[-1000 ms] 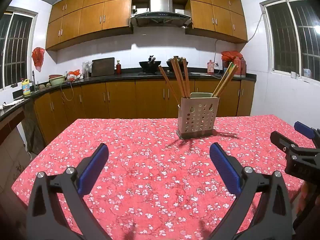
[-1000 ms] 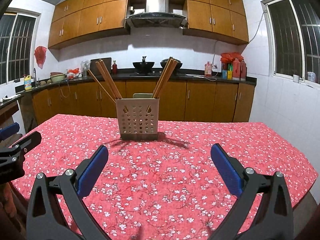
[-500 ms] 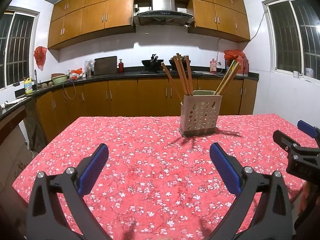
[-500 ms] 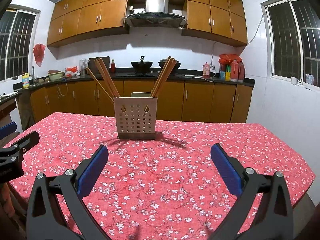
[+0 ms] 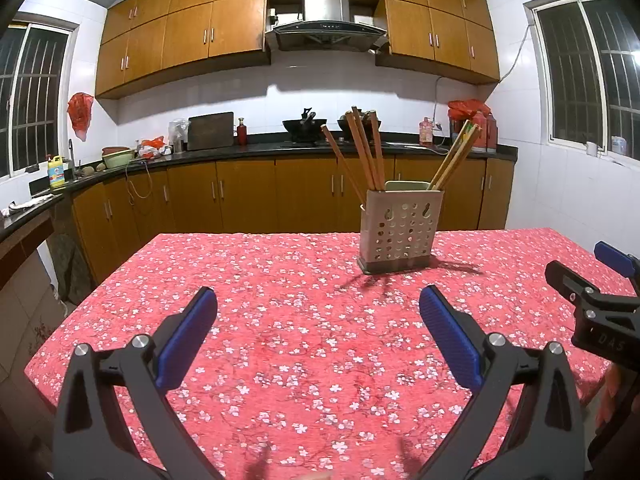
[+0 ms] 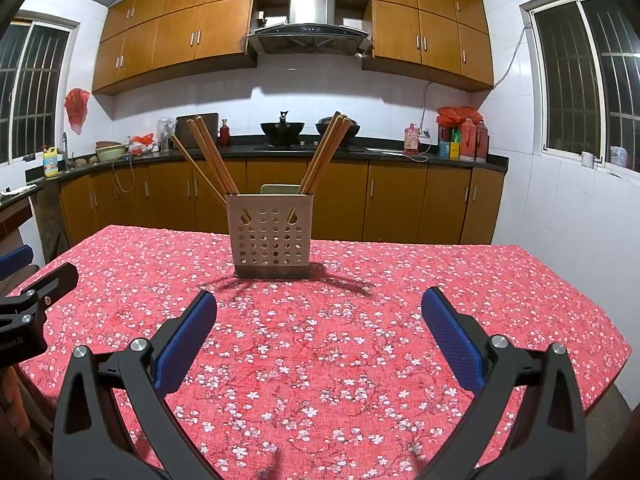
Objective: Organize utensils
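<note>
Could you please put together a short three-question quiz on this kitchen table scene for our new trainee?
1. True or false: the left gripper is shut on a chopstick.
2. Multiple choice: the holder stands on the (A) counter, (B) tablecloth, (C) stove.
3. Fill in: in the right wrist view, the chopsticks lean in ___ groups, one to each side.

Key
1. False: both the left gripper and the right gripper have their fingers wide apart and hold nothing.
2. B.
3. Two.
</note>
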The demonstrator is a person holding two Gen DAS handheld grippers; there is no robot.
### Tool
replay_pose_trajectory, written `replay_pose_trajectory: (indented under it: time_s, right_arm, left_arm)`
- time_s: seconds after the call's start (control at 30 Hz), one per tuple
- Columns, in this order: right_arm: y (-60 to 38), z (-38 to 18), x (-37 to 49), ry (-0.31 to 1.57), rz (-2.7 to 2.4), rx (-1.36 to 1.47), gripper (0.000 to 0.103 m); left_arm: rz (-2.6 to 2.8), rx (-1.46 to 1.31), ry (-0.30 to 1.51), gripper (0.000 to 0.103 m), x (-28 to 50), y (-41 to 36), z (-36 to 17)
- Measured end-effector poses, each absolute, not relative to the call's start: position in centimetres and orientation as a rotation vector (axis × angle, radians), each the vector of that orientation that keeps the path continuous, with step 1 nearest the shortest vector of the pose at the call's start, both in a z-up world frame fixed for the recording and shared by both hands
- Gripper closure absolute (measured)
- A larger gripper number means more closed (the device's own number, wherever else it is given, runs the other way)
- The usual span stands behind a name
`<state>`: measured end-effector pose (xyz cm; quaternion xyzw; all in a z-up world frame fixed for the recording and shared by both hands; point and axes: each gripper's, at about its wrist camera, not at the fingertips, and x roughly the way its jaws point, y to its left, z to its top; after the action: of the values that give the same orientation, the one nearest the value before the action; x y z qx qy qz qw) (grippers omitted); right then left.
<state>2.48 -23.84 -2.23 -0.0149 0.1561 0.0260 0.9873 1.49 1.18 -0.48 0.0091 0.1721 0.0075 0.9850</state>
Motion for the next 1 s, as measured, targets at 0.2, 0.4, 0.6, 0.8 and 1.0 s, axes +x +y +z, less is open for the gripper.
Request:
replay_pose_trajectory:
  time_s: [0.2,0.4,0.6,0.8,1.0]
  right_arm:
    - [-23.77,-2.24,2.5,0.316,0.049,-0.026,0.002]
    - [-23.79,-2.23,2.51,0.316,0.05,-0.025,0.002]
    - [-23.77,-2.21,2.51,0.316,0.05,-0.025,0.002]
    - [-23.72,-2.29,2.52,0.319,0.051,-0.024,0.002]
    - [-23.63,-2.49,2.58,0.323,0.051,-0.022,0.002]
  left_arm:
    - [0.013,0.017,0.348,0.004,1.65,1.1,-0.48]
    - [0.013,0.017,0.348,0.004,1.64,1.03,-0.48]
    - [0.014,0.017,0.349,0.004,1.61,0.92,-0.47]
    - [0.014,0.017,0.349,0.004,1.6,0.85,-0.45]
    - [0.013,0.017,0.352,0.004,1.75,0.86,-0.5]
